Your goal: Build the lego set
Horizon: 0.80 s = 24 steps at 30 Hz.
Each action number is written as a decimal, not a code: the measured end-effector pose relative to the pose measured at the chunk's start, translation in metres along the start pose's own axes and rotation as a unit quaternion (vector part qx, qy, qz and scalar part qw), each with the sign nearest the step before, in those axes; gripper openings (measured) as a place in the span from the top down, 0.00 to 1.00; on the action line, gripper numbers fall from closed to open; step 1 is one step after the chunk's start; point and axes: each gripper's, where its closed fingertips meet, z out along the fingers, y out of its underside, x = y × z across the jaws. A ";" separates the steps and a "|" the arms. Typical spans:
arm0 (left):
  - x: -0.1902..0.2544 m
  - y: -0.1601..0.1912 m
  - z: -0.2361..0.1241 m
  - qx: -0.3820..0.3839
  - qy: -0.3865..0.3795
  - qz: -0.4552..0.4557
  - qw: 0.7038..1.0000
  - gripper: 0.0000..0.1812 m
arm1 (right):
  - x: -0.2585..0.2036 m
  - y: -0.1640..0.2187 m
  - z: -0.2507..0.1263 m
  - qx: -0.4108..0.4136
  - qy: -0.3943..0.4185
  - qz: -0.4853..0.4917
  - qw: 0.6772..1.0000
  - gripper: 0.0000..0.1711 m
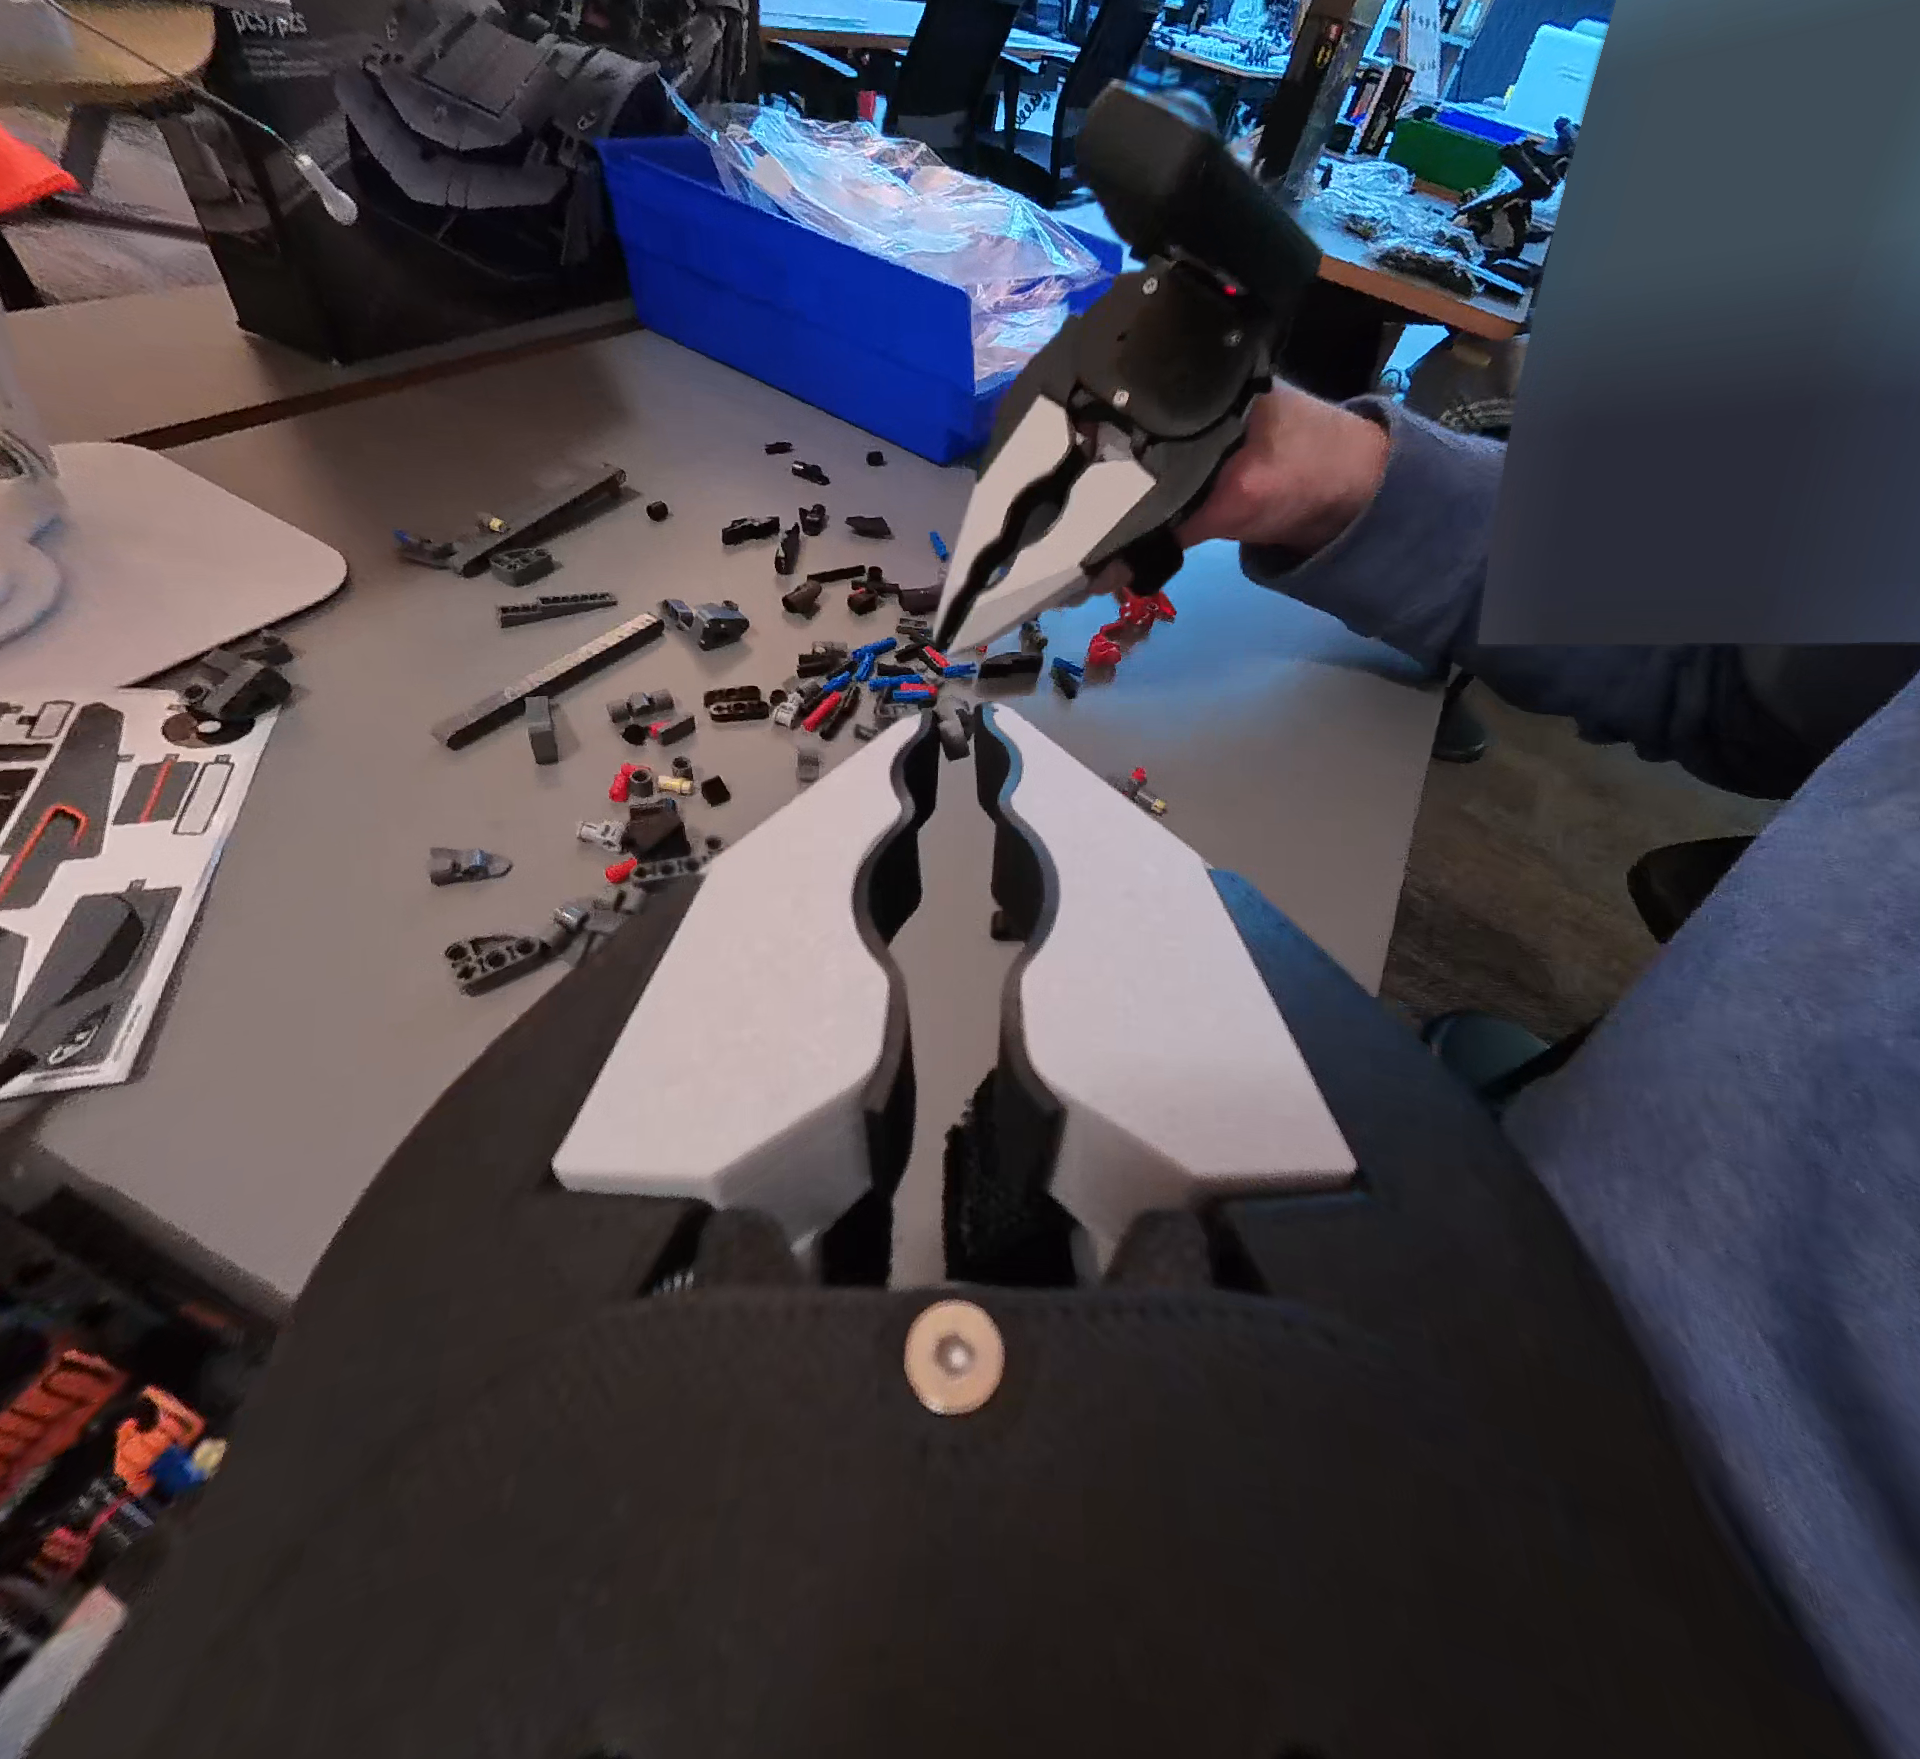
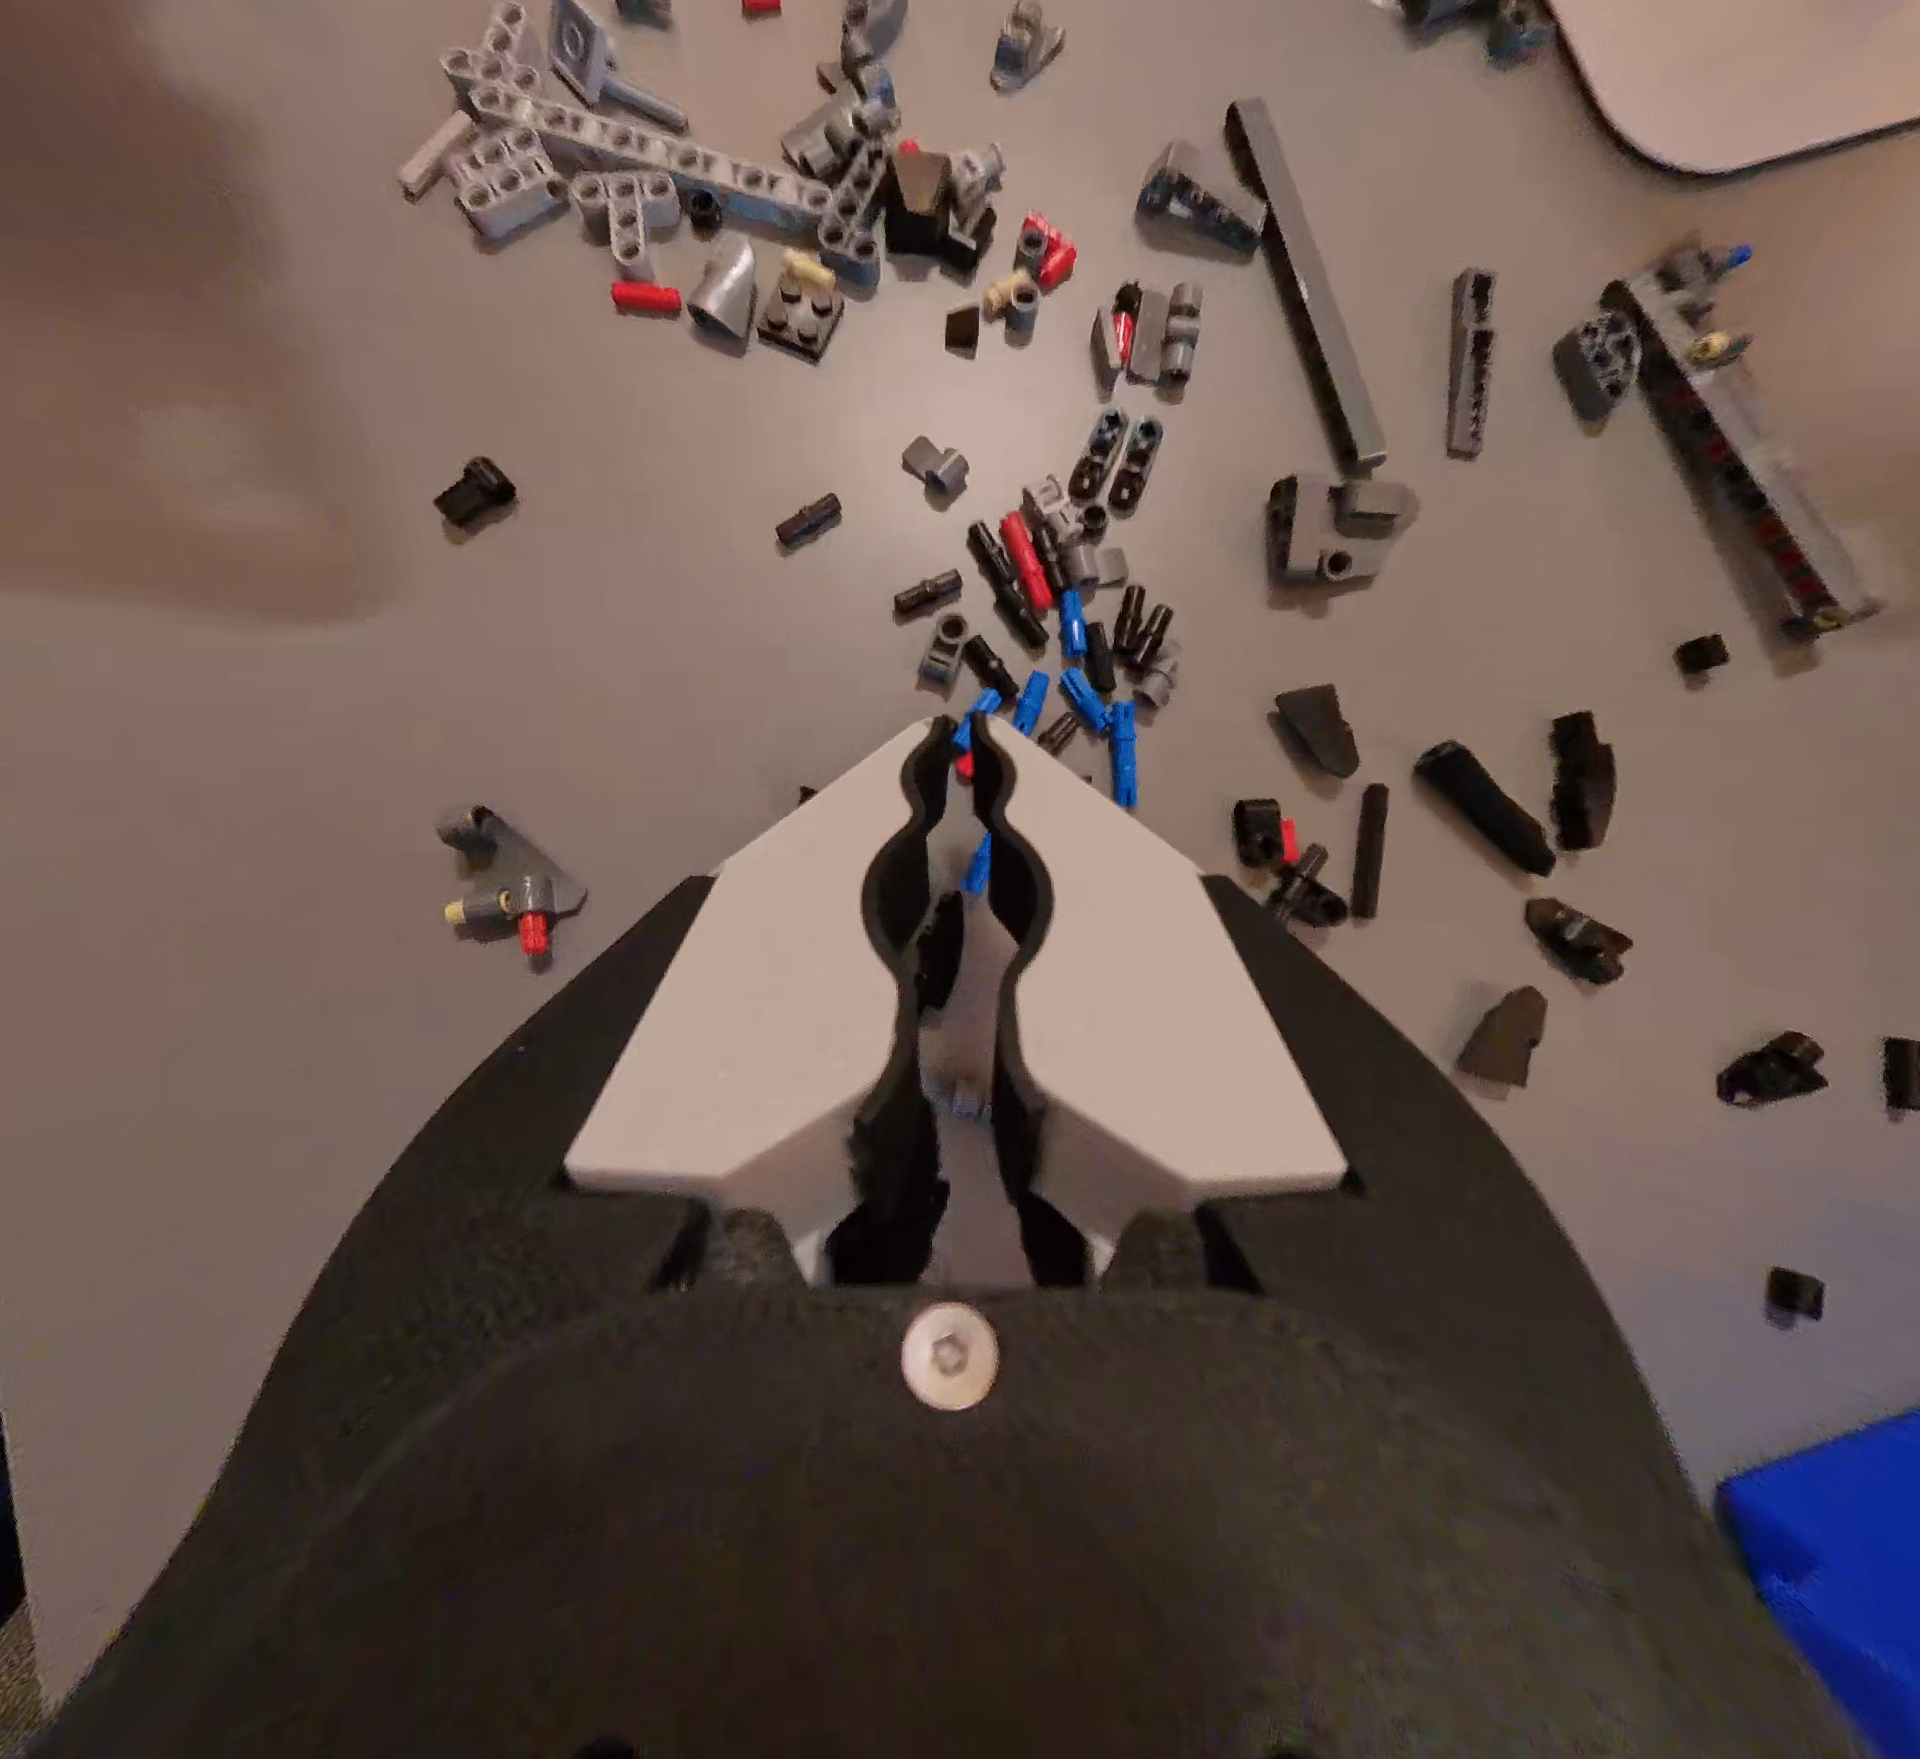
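Note:
Loose lego pieces [image 1: 831, 660] [image 2: 1039, 566] lie scattered on the grey table [image 1: 312, 878]: black, grey, blue and red pins, beams and panels. My right gripper [image 2: 966, 730] [image 1: 940, 647] points down into a cluster of pins, its jaws nearly together on a blue pin [image 2: 975, 722], with a red bit just below it. My left gripper [image 1: 951, 722] hovers close in front of it, its jaws narrowly apart with a small dark grey piece [image 1: 951, 735] between the tips. A long dark grey beam [image 1: 551, 675] [image 2: 1304, 286] lies to one side.
A blue bin [image 1: 810, 307] [image 2: 1839, 1553] with clear plastic bags stands behind the pile. The set's box [image 1: 468, 99] stands at the back left. A sticker sheet [image 1: 94, 857] and a grey monitor foot [image 1: 177, 556] lie left. A person's sleeve [image 1: 1714, 1138] is at right. Spacing between my two grippers at the tips: around 20 centimetres.

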 end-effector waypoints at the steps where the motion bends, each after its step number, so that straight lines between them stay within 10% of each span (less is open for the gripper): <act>1: 0.000 -0.002 0.001 0.000 0.003 0.001 1.000 0.98 | 0.001 0.004 0.002 -0.013 0.010 0.000 1.000 1.00; 24: -0.024 -0.027 0.016 -0.008 0.077 0.030 0.997 0.98 | 0.013 0.017 0.018 -0.051 0.044 0.037 0.997 0.97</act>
